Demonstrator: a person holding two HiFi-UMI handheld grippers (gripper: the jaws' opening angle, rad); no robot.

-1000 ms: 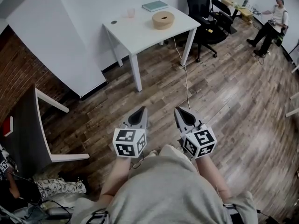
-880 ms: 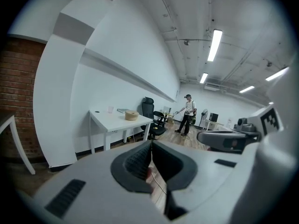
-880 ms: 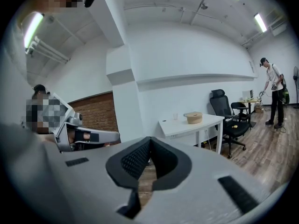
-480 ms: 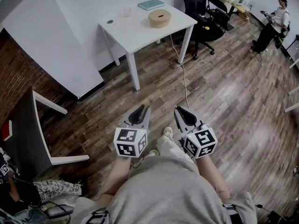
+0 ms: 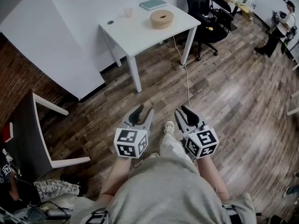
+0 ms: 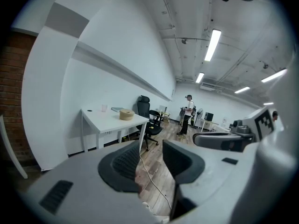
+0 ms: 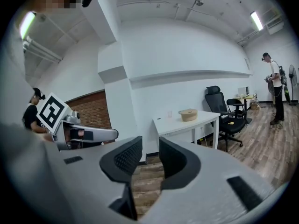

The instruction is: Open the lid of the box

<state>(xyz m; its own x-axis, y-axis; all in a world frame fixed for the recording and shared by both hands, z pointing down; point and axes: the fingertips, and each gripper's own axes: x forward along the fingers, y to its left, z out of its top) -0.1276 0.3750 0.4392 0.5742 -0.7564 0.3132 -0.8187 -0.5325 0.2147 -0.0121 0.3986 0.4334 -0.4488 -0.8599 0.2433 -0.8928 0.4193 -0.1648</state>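
I am opening my empty left gripper and right gripper, well apart from the surface; I should be approaching the box squarely.

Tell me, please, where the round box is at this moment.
In the head view the round box sits on the white table at top centre, near its right end, in front of the teal book and right of the cup.

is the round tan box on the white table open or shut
Shut: in the head view the round tan box sits on the white table with its lid flat across the top, no gap showing.
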